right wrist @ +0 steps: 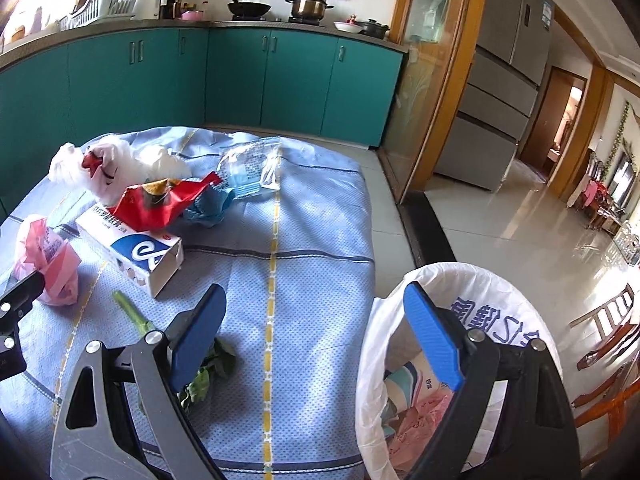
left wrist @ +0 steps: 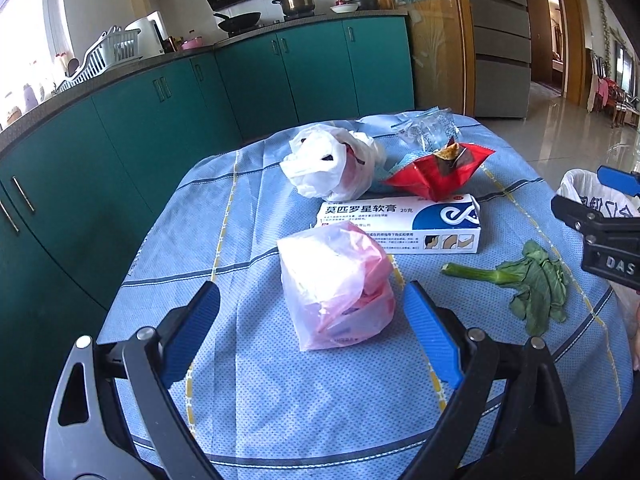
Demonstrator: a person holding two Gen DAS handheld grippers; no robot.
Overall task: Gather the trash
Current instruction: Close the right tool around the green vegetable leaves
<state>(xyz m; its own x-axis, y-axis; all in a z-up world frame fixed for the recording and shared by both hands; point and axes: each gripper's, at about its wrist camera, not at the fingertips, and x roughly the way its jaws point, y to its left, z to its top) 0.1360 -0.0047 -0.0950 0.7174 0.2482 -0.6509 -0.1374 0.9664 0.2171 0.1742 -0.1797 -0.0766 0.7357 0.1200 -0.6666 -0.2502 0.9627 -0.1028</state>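
Blue checked cloth (left wrist: 280,400) covers the counter, trash scattered across it, none collected by either tool right now. My left tool (left wrist: 312,320) is spread wide with nothing pinched; the pink plastic bag (left wrist: 336,284) sits just ahead between the two blue pads, not touched as far as I can tell, so I read this as lining up a grab on it. The bag is a soft lump, slightly taller than wide, no real pointing direction. My right tool (right wrist: 316,340) is also spread wide and empty, hanging over the counter edge with one pad above the cloth and the other in front of the white-lined bin (right wrist: 400,280), which stands just beside the counter, mouth up, some trash already in it; likely parked there so drops are short. The vegetable stalk (left wrist: 516,280) lies flat near the right edge, long axis roughly across the left view, cut stem end pointing toward the pink bag, leaves toward the bin side. The ointment box (left wrist: 400,224) lies flat behind the pink bag, long axis left-right in the left view, open end flap toward the right tool. Red snack wrapper (left wrist: 440,172) leans on the box top; white plastic bag (left wrist: 332,164) and clear packet (right wrist: 252,168) sit further back.
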